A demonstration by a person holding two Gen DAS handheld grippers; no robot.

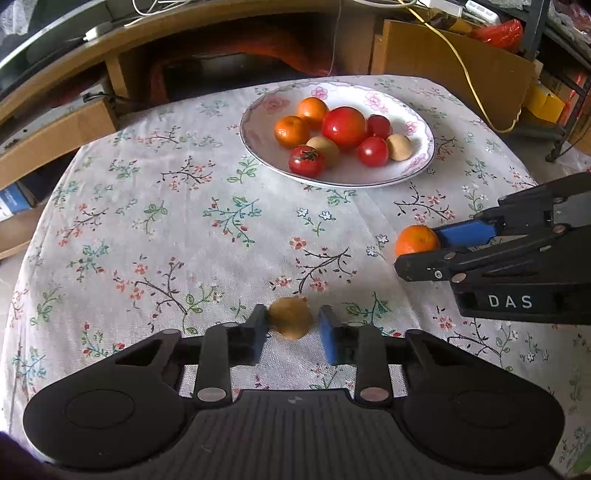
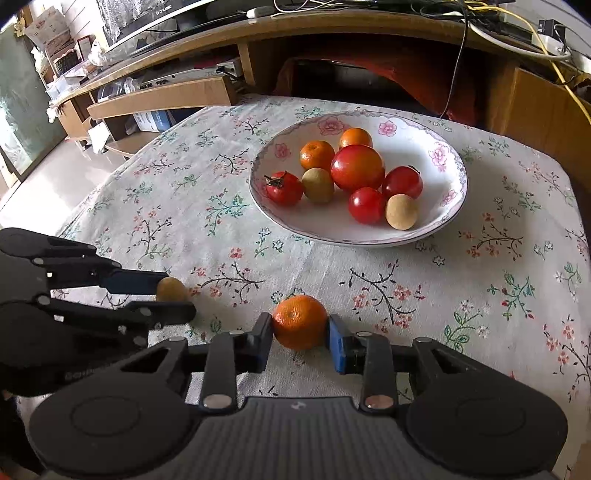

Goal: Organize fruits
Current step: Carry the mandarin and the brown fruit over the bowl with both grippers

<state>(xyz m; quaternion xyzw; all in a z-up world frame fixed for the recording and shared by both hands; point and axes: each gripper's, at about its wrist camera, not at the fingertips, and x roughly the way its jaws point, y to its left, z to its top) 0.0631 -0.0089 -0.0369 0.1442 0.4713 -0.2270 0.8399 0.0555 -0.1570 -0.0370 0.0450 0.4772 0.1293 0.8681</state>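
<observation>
A small brown fruit [image 1: 290, 318] lies on the floral tablecloth between the fingers of my left gripper [image 1: 291, 328]. It touches the left pad, a narrow gap shows at the right pad, and it looks blurred. The right wrist view shows this gripper [image 2: 173, 295] around the same fruit [image 2: 170, 290]. My right gripper [image 2: 300, 328] is shut on an orange [image 2: 300, 321] that rests on the cloth; the left wrist view has that orange [image 1: 415, 238] and gripper [image 1: 421, 250] at the right. The white flowered plate [image 1: 369, 182] [image 2: 351, 242] holds two oranges, several tomatoes and two brown fruits.
A wooden cabinet [image 2: 332, 33] with cables stands behind the table. Cardboard boxes [image 1: 55, 133] sit at the left, and a box with a yellow cable [image 1: 454, 74] at the right. The cloth between the grippers and the plate is bare.
</observation>
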